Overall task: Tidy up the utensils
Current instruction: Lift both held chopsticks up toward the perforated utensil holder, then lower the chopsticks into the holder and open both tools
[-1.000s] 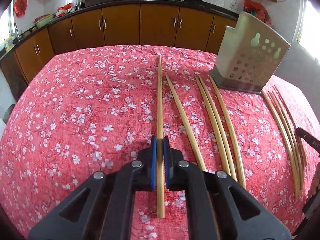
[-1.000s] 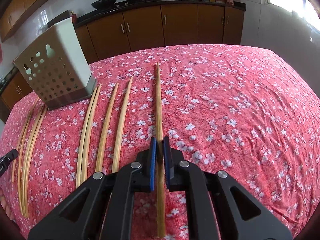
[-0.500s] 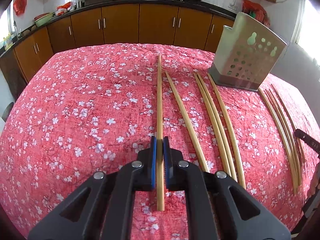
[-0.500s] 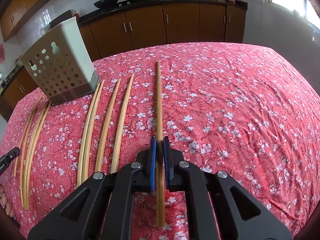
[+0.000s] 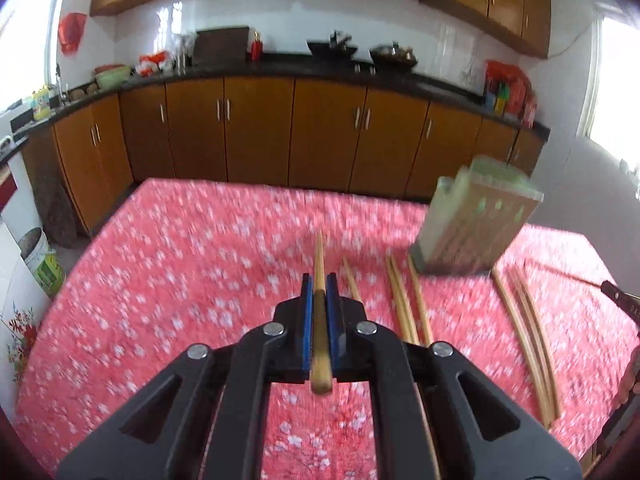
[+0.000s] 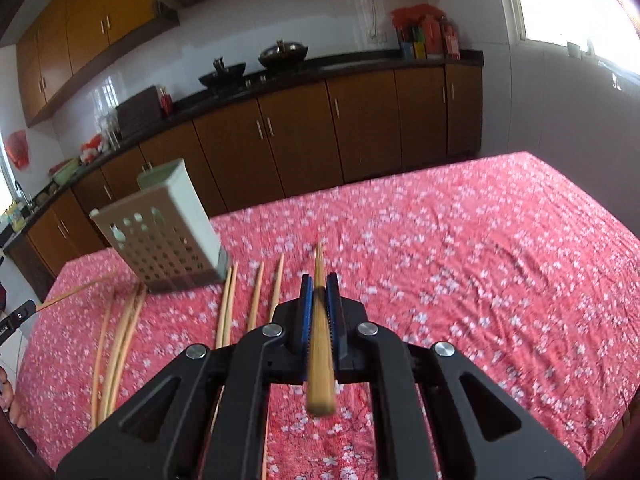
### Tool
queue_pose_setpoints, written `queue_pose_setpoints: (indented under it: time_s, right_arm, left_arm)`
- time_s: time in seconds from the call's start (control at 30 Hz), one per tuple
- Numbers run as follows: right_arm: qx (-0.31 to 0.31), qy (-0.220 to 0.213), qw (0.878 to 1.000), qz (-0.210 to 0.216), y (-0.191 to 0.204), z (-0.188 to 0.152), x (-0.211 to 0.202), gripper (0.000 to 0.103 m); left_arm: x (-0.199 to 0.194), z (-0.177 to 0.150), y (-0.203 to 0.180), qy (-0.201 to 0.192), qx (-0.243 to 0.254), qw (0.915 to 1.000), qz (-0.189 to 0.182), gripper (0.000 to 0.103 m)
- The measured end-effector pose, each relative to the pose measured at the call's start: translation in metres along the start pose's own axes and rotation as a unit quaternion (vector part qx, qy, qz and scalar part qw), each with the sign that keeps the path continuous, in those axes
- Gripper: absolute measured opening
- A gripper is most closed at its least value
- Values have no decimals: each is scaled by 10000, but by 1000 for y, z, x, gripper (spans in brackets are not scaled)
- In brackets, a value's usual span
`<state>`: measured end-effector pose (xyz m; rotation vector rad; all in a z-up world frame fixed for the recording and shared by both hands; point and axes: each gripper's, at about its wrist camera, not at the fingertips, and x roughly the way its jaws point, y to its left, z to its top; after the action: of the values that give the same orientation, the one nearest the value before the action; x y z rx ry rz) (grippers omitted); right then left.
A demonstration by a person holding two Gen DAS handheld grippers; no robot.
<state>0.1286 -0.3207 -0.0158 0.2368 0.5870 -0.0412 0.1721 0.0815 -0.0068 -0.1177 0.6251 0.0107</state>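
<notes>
My left gripper (image 5: pixel 319 286) is shut on a bamboo chopstick (image 5: pixel 319 264) and holds it lifted above the red floral tablecloth (image 5: pixel 180 280). My right gripper (image 6: pixel 319 286) is shut on another bamboo chopstick (image 6: pixel 319 268), also lifted and pointing forward. The perforated pale utensil holder (image 5: pixel 472 228) stands on the table to the right in the left wrist view and to the left in the right wrist view (image 6: pixel 160 236). Several loose chopsticks (image 5: pixel 404 304) lie in front of it, and they show in the right wrist view (image 6: pixel 256 296) too.
More chopsticks (image 5: pixel 528 320) lie beyond the holder near the table's side, also in the right wrist view (image 6: pixel 120 332). The other gripper's tip (image 6: pixel 16 316) shows at the left edge. Brown kitchen cabinets (image 5: pixel 320 140) and a dark counter stand behind the table.
Both grippers have lifted their chopsticks off the cloth and tilted up. The table now sits lower in both views and the left wrist view is motion-blurred.
</notes>
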Motion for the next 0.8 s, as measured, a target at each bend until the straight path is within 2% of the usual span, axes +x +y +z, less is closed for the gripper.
queue_pose_setpoints:
  time_s: [0.2, 0.4, 0.53, 0.67, 0.8]
  right_arm:
    - [-97, -449, 9989, 39, 11, 27, -11, 8]
    - [-159, -678, 9975, 72, 18, 60, -10, 8]
    - [-243, -1083, 9936, 228, 35, 92, -22, 8]
    - [-242, -1658, 9845, 525, 58, 124, -44, 8]
    - [-134, -2170, 9715, 949, 80, 142, -60, 8]
  left_arm:
    - [-21, 37, 3, -504, -118, 9987, 32, 8]
    - [-27, 75, 10, -752, -119, 9971, 80, 8]
    - [-38, 103, 3, -1007, -92, 9949, 49, 7]
    - [-58, 133, -16, -1436, -41, 9895, -139, 7]
    - [-78, 160, -43, -1925, -174, 9797, -524, 7]
